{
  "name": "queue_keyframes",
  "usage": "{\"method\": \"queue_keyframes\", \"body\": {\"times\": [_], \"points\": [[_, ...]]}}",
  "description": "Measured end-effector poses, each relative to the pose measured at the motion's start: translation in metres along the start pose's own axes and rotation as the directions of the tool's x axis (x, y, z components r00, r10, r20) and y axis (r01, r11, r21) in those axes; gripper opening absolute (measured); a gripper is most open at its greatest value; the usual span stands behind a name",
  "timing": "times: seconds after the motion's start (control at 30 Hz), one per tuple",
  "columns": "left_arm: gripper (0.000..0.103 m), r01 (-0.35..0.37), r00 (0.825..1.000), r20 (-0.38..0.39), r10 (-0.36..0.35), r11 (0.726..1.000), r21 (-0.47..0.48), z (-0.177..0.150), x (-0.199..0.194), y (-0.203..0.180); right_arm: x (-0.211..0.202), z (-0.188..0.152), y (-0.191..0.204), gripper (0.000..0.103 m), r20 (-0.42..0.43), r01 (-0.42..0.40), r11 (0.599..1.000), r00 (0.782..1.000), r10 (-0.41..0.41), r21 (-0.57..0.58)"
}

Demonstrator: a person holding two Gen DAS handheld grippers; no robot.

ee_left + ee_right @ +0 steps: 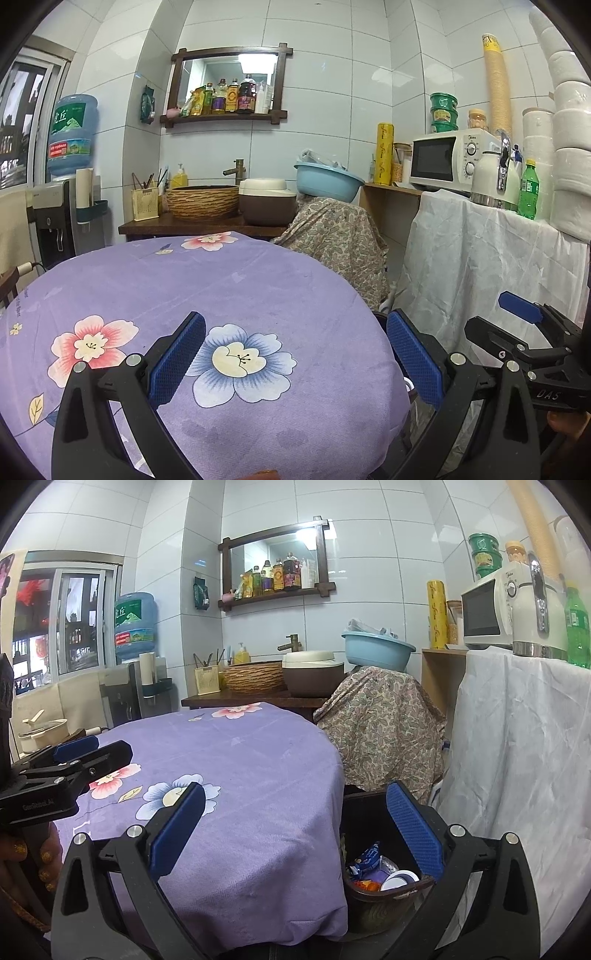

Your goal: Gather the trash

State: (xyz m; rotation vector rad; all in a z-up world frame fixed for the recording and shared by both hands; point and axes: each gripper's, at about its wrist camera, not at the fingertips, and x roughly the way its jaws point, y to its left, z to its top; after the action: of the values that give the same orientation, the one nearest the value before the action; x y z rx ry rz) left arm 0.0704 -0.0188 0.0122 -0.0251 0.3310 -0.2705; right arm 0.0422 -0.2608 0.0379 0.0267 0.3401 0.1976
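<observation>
Table [236, 760] at centre, with the bin [384, 893] beside its edge at 4 o'clock holding wrappers [365, 860] and a cup [400, 878]; counter [255, 698] behind at 12 o'clock bearing basket [253, 676] and pot [312, 674]; microwave [487, 609] at 2 o'clock; water dispenser [135, 627] at 10 o'clock.

- Right gripper [532, 332], black body: white letters "DAS" were readable.
- Left gripper [74, 760], black body: a small line read roughly "GenRobot.AI".
- Water jug [72, 134], green label: large white characters "虎丘".
- Microwave [448, 160]: brand mark too small to read.
</observation>
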Motion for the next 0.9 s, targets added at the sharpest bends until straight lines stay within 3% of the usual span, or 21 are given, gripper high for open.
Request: {"method": "queue_keyframes", "body": {"times": [0.9], "points": [[0.097, 0.008, 1.000, -0.001, -0.008, 1.000, -0.013, -0.0022, 0.0010, 0.0047, 0.0006, -0.0034, 0.0029, 0.097, -0.006, 0.012, 1.000, 1.000, -0.011, 0.019]]}}
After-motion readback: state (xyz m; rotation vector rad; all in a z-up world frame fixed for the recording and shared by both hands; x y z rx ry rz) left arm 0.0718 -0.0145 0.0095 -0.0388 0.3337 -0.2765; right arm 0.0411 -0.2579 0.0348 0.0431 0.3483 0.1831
